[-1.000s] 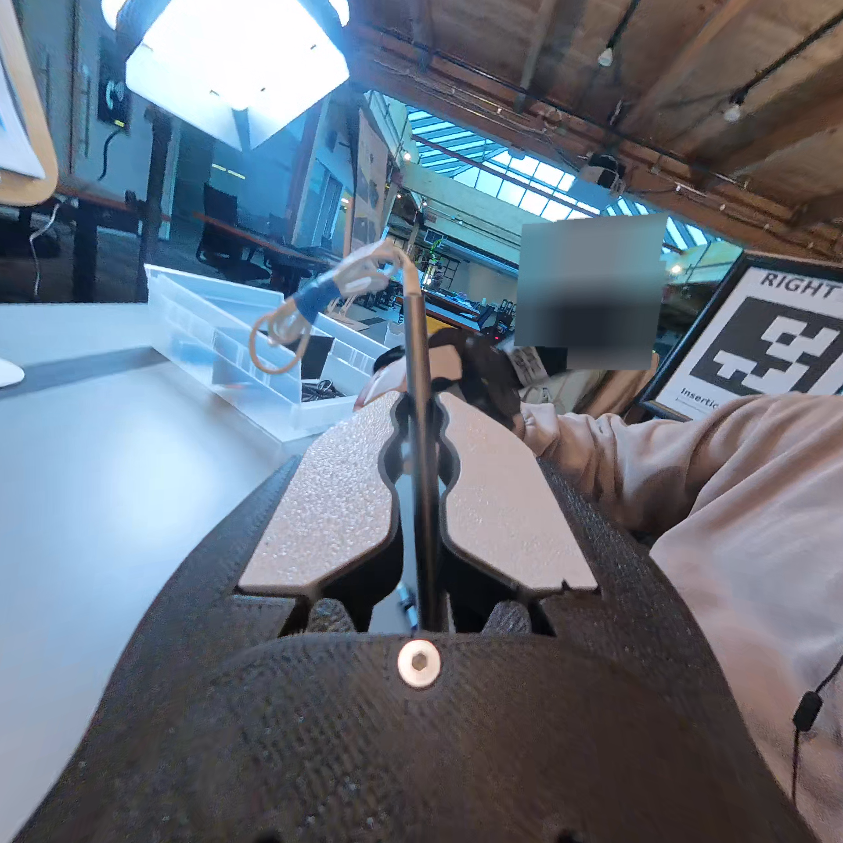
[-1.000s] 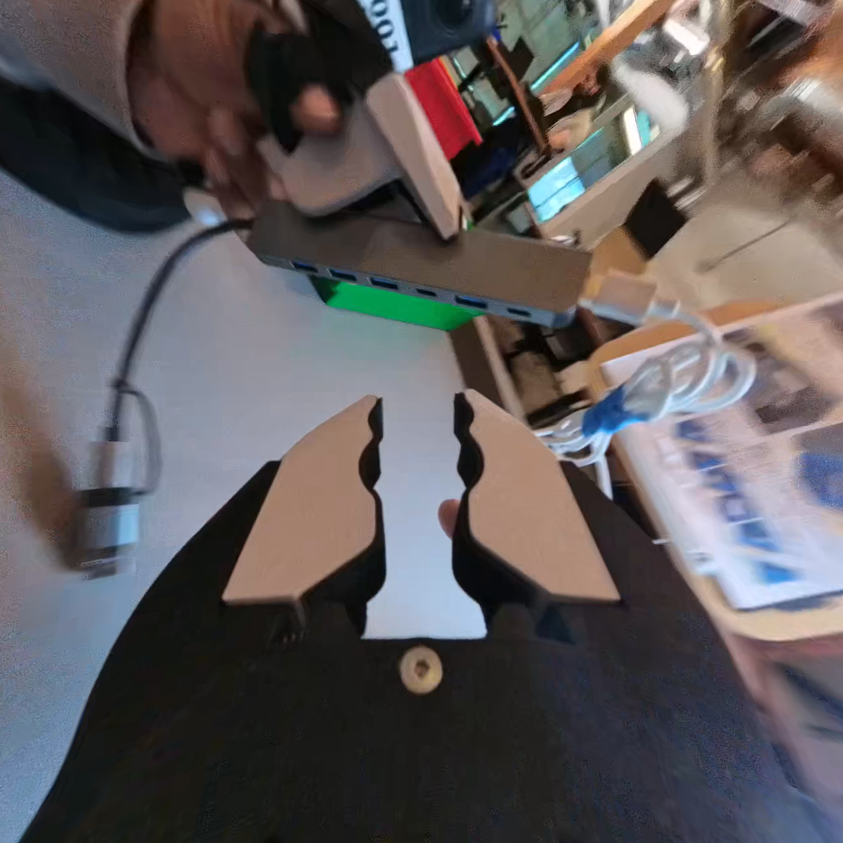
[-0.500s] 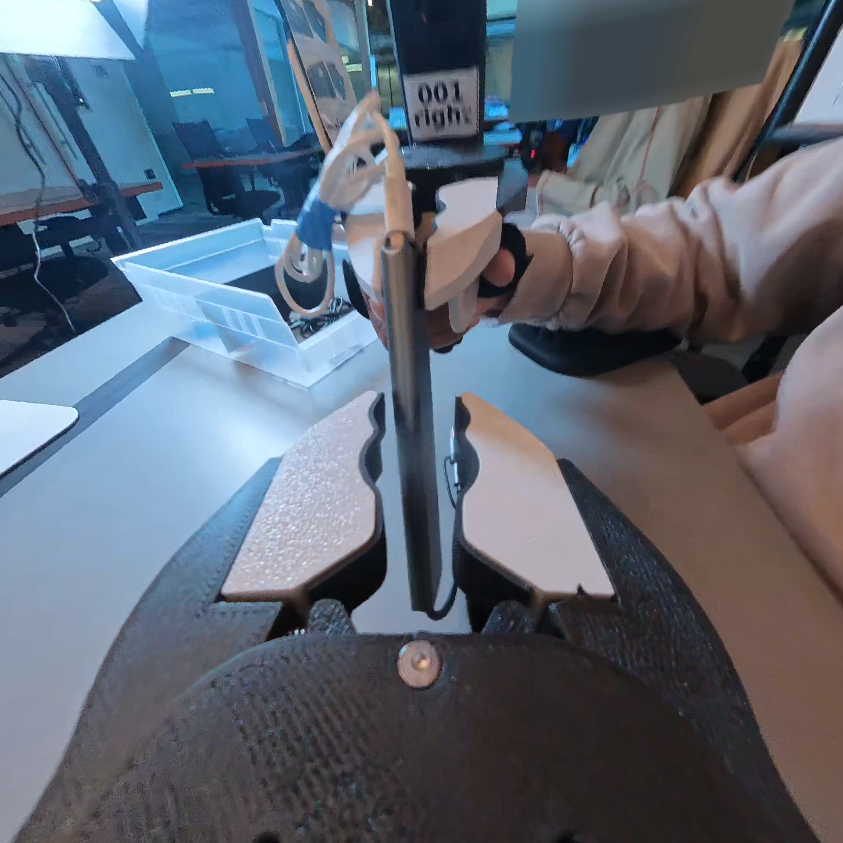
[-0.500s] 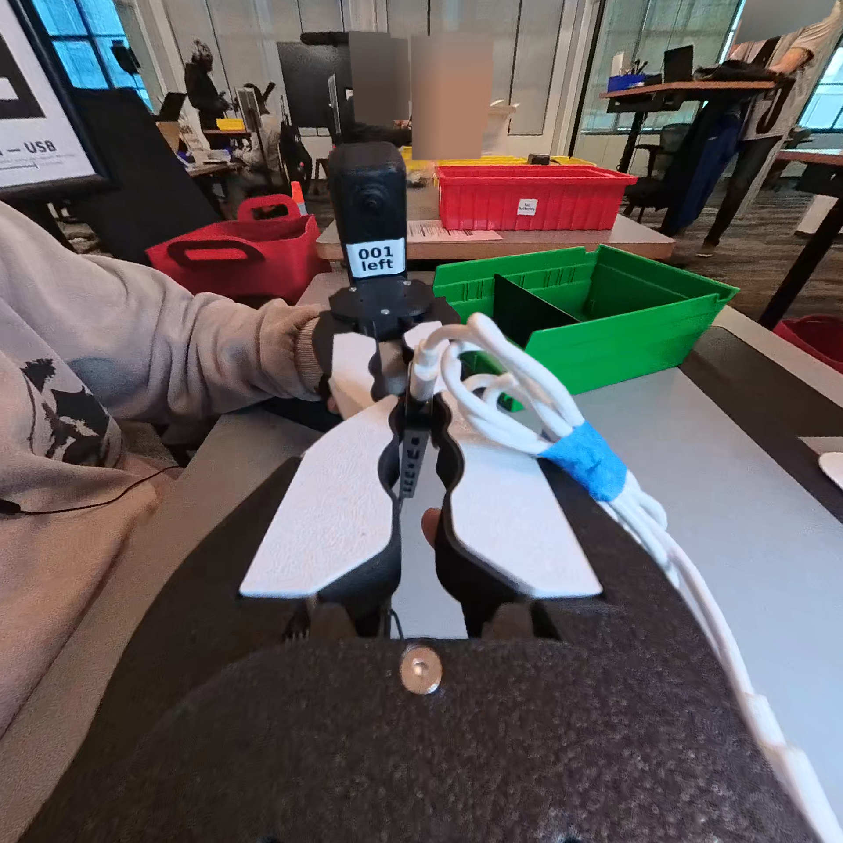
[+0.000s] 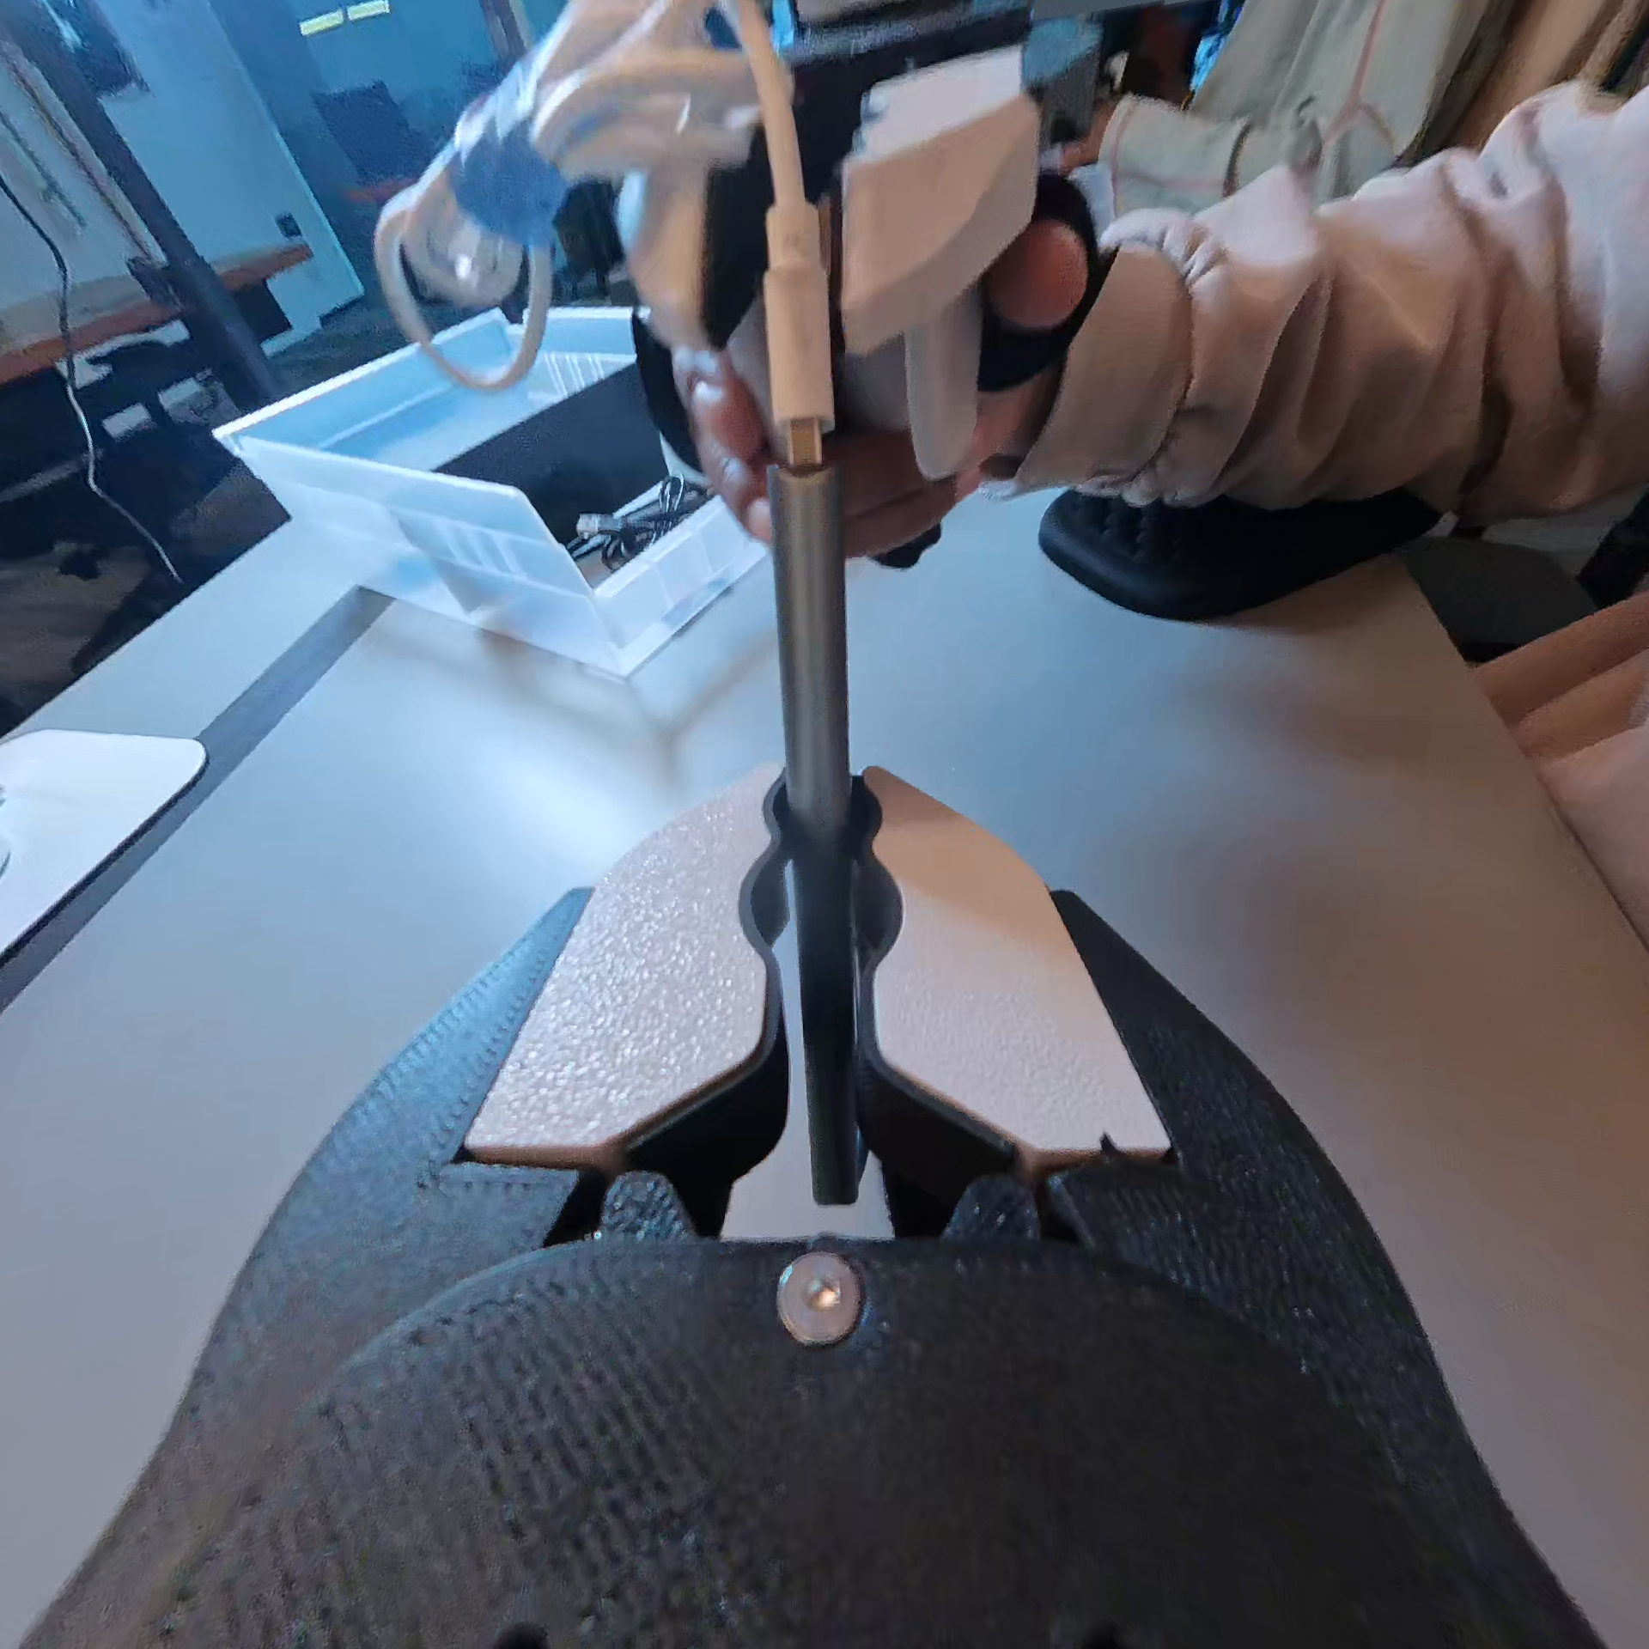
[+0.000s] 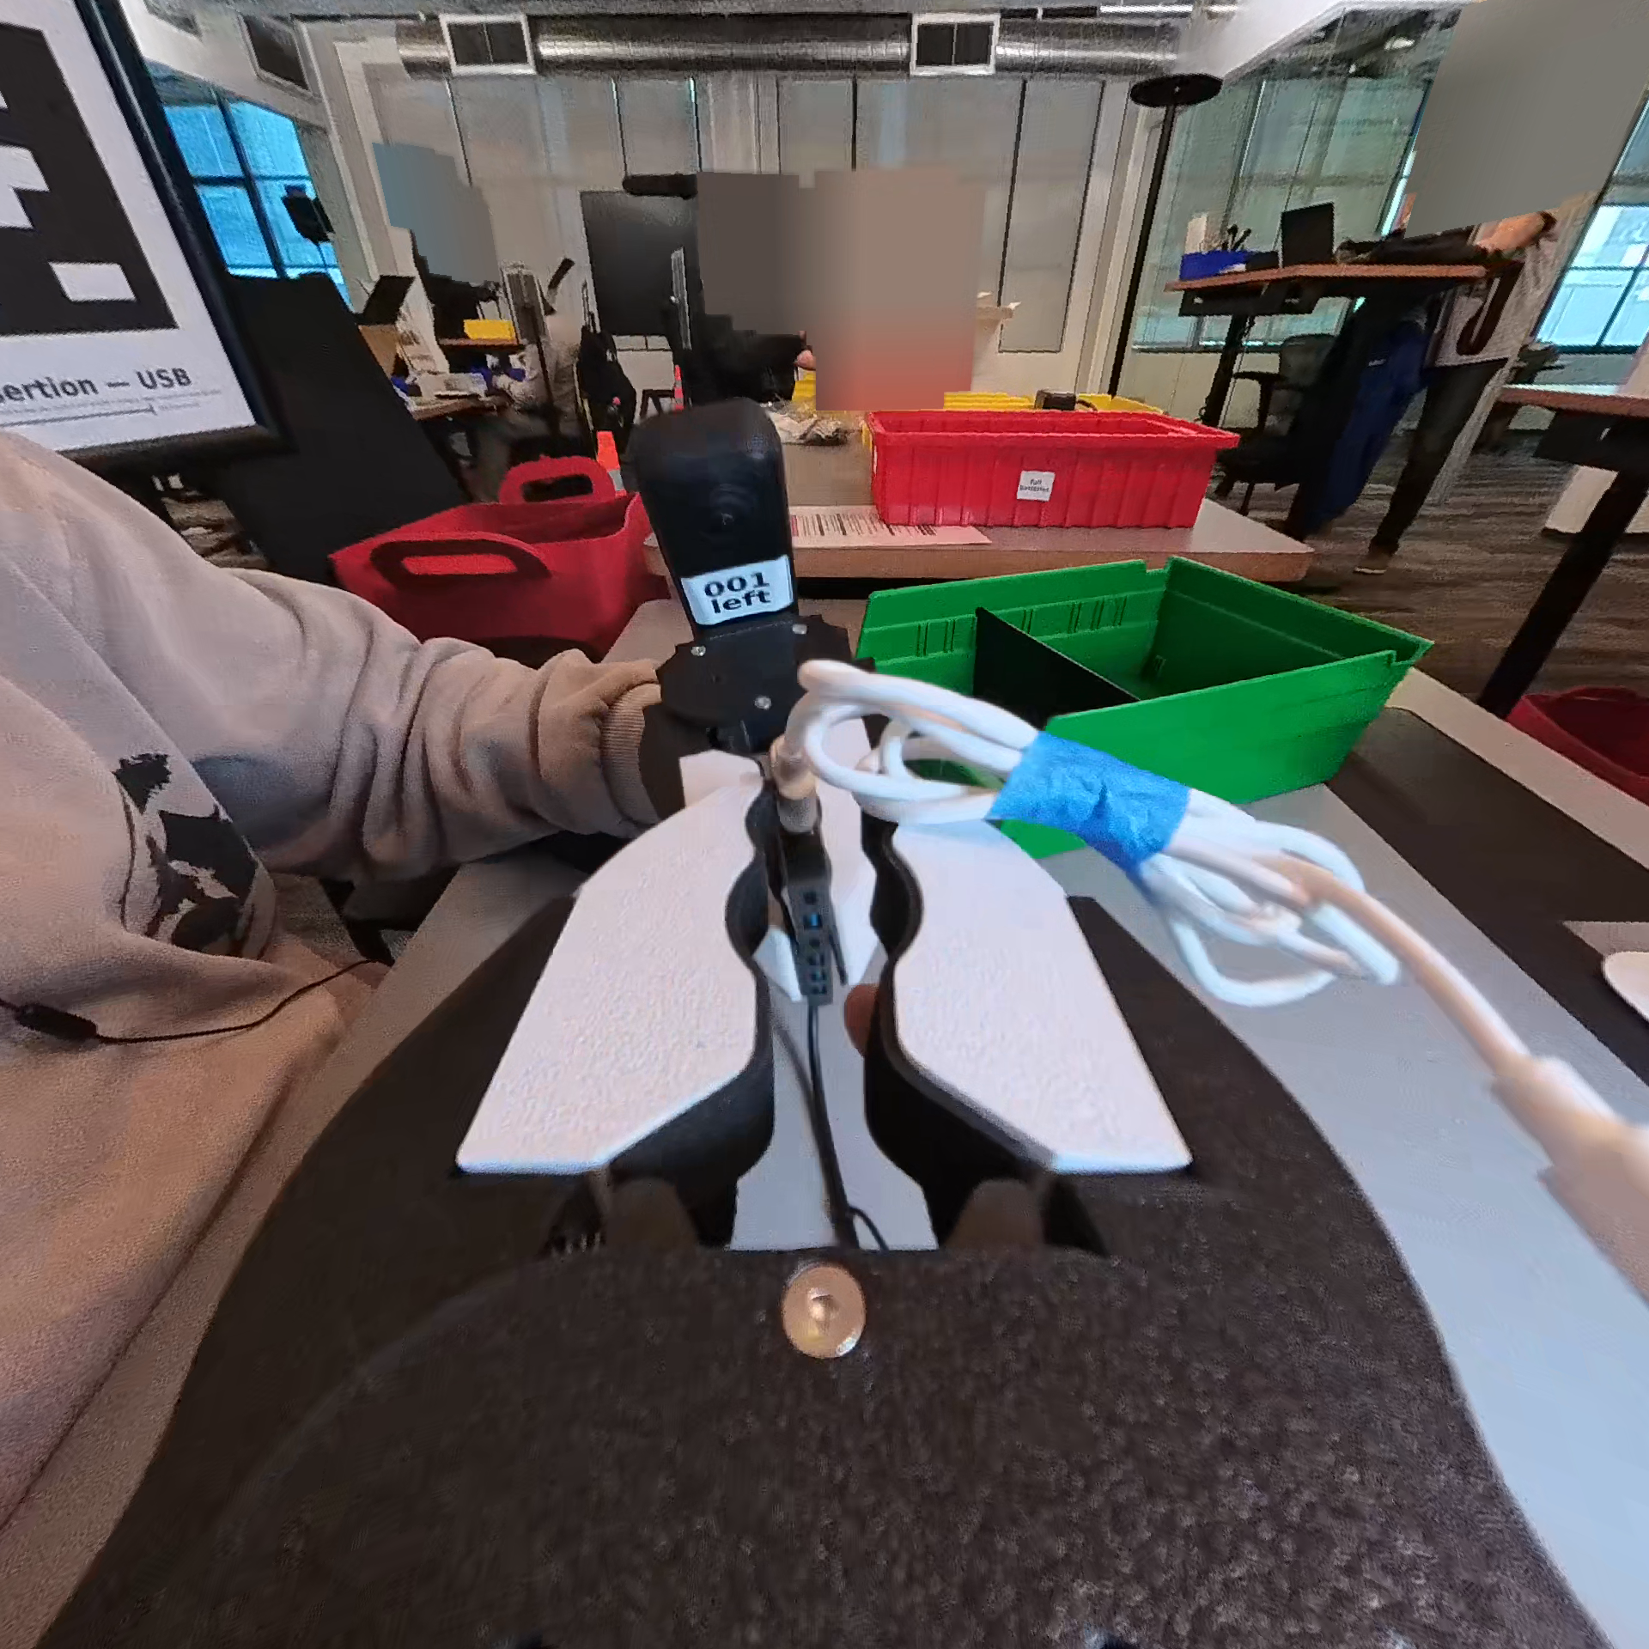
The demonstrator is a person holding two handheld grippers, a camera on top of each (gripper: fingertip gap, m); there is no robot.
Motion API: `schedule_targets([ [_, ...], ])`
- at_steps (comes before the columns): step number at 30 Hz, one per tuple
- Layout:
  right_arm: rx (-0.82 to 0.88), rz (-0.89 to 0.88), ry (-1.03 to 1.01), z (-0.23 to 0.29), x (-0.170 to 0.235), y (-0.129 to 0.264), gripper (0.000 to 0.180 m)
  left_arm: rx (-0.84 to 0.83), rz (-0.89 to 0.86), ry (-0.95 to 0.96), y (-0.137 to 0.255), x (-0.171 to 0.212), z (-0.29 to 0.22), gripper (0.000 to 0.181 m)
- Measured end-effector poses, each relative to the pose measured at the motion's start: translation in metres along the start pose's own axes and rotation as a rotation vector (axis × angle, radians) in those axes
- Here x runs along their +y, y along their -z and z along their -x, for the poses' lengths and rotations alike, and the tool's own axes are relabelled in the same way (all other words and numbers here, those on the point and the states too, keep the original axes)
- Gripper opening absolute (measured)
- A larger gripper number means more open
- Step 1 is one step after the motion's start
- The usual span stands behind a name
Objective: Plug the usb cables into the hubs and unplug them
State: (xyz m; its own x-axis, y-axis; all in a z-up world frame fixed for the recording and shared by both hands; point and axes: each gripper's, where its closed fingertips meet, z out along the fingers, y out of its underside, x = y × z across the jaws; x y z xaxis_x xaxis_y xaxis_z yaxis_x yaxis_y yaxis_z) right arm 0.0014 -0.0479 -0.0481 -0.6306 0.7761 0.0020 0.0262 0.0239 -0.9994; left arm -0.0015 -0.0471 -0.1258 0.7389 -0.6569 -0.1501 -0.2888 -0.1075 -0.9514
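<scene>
My left gripper (image 5: 821,803) is shut on a slim grey USB hub (image 5: 807,642), held edge-on above the table and pointing away from me. A white USB plug (image 5: 797,339) sits at the hub's far end with its metal tip partly showing. My right gripper (image 6: 814,803) faces the left one, with its jaws around that plug (image 6: 792,785); the hub's port side (image 6: 812,928) shows between its fingers. The white cable bundle, bound with blue tape (image 6: 1089,794), hangs to the right, and its loose end plug (image 6: 1570,1124) dangles.
A green divided bin (image 6: 1249,714) stands behind the cable, with a red bin (image 6: 1044,482) and a red bag (image 6: 500,562) farther back. A clear plastic tray (image 5: 464,500) and a black pad (image 5: 1231,562) lie on the grey table (image 5: 1160,803). My sleeves flank both views. The grippers' ends are close to 8 centimeters from one another.
The right gripper, open and away from the hub a second ago, has come onto the plug at the hub's end. The plug's metal tip now shows. The left gripper has tilted down with the hub.
</scene>
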Motion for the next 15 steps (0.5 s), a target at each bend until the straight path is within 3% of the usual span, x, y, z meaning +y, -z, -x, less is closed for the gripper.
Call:
schedule_targets([
  [2,-0.028,0.005,0.002,0.006,-0.001,-0.002,0.008,0.001,0.023,0.01,-0.002,0.003,0.0,0.011],
  [7,-0.051,-0.101,0.011,0.007,-0.031,0.012,0.008,0.027,-0.068,0.069,0.008,-0.022,-0.002,0.011],
  [9,-0.154,-0.452,-0.084,0.014,-0.094,0.05,0.007,-0.034,0.029,0.046,0.01,-0.001,0.01,0.012],
  [10,-0.163,-0.53,-0.085,0.013,-0.118,0.069,0.007,-0.019,0.001,0.1,0.012,0.0,0.012,0.011],
  [12,0.003,-0.491,0.079,0.008,-0.14,0.09,0.008,-0.008,-0.08,0.18,0.021,-0.008,0.02,0.011],
  [15,0.337,-0.286,0.274,-0.018,-0.144,0.115,0.008,-0.06,-0.117,0.172,0.029,-0.013,0.032,0.011],
])
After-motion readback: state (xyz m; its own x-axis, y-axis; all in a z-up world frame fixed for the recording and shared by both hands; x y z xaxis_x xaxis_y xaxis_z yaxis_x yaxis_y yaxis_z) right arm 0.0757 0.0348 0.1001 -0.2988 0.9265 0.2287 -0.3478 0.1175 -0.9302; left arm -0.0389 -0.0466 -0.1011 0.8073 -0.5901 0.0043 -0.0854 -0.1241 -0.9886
